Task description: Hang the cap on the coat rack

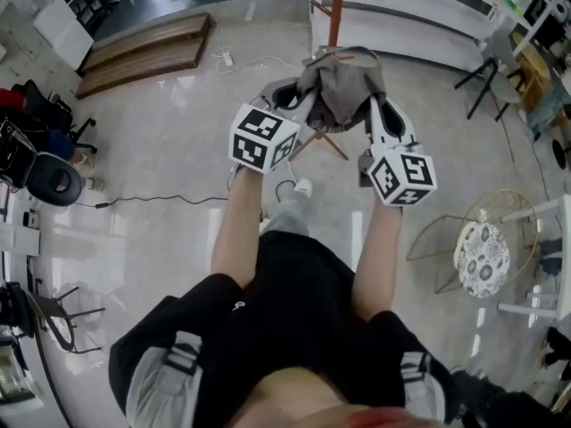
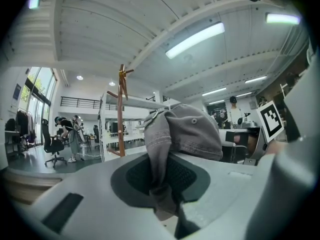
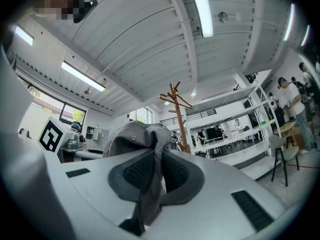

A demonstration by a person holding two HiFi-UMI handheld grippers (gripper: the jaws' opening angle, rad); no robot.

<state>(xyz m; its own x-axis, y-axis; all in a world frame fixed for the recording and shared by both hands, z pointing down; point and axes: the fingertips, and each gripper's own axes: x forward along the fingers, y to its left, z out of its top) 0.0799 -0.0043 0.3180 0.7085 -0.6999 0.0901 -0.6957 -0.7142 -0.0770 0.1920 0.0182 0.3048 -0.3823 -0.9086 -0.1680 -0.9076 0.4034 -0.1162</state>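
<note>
A grey cap hangs stretched between my two grippers, held up in the air. My left gripper is shut on one edge of the cap, the fabric pinched between its dark pads. My right gripper is shut on the opposite edge of the cap. The wooden coat rack stands ahead, its pole just beyond the cap in the head view. Its top pegs rise above the cap in the right gripper view.
White shelving stands behind the rack. A round wire stool is at the right, office chairs at the left, and a wooden platform at far left. A cable crosses the floor. People stand in the background.
</note>
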